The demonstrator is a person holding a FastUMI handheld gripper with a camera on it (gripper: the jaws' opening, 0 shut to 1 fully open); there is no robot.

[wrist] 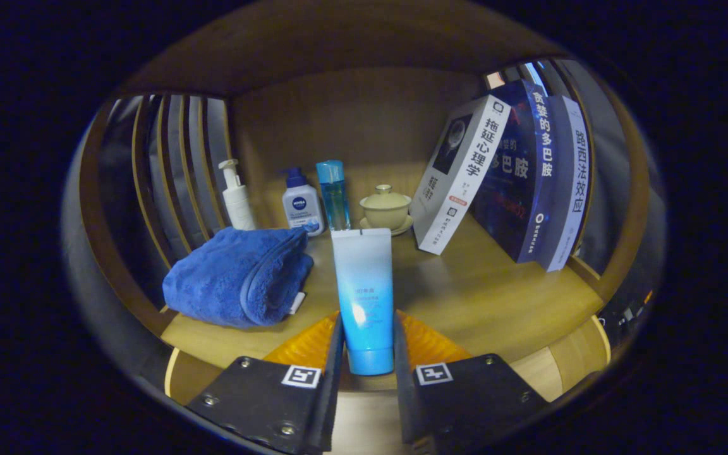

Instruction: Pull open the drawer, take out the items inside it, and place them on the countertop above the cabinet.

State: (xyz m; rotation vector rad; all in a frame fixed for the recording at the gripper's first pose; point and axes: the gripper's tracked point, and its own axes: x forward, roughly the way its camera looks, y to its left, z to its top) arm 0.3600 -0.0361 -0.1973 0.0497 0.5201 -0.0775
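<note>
Wooden panels close off the back and top of a shelf-like bay, and its floor is the wooden countertop [484, 297], with slatted sides to the left and right.

Held upright between the fingers of the gripper [368, 344] is one blue-and-white tube [364, 297], cap end down; both fingers press against its lower sides, so the gripper is clamped on it. The tube's cap sits low between the fingers, near the front edge of the countertop; whether it touches the wood cannot be told.

Left of the tube lies one folded blue towel [237, 278], resting on the countertop near the left slats. Behind the towel, along the back wall, stand three bottles in a row: a white pump bottle [236, 199] nearest the slats, then a white bottle with a blue pump [301, 205], then a slim clear blue bottle [333, 196]. What the bottles hold cannot be seen. Just right of the slim bottle sits one pale lidded cup [385, 207] on a saucer, lid on, contents hidden.

To the right, three books [509, 177] stand together, leaning leftwards with their tops tipped towards the back wall: one with a white spine in front, a dark blue one in the middle, and a pale one against the right slats.
</note>
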